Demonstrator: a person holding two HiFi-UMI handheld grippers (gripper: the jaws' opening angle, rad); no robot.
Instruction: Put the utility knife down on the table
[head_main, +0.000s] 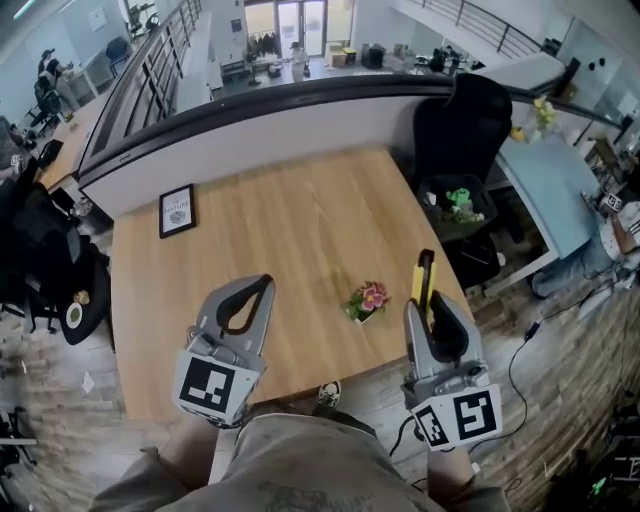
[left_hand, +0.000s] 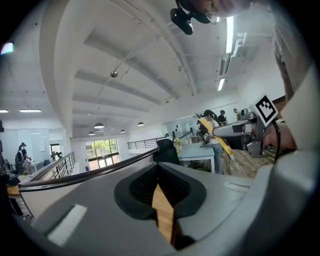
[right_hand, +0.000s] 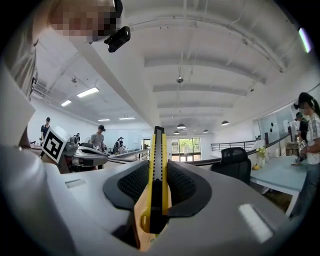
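Note:
A yellow and black utility knife (head_main: 426, 274) stands between the jaws of my right gripper (head_main: 429, 303), which is shut on it. The knife's tip sticks out ahead of the jaws, over the right front edge of the wooden table (head_main: 300, 205). In the right gripper view the knife (right_hand: 157, 145) runs straight along the jaws of the right gripper (right_hand: 158, 169). My left gripper (head_main: 267, 284) hangs over the table's front, its jaws closed together with nothing in them. The left gripper view shows only a sliver of table between that gripper's (left_hand: 161, 174) fingers, and the knife (left_hand: 218, 138) off to the right.
A small pot of pink flowers (head_main: 367, 300) sits on the table between the grippers. A black-framed sign (head_main: 177, 210) lies at the far left. A black chair (head_main: 462, 120), a black bin (head_main: 455, 207) and a pale blue desk (head_main: 548, 180) stand right of the table.

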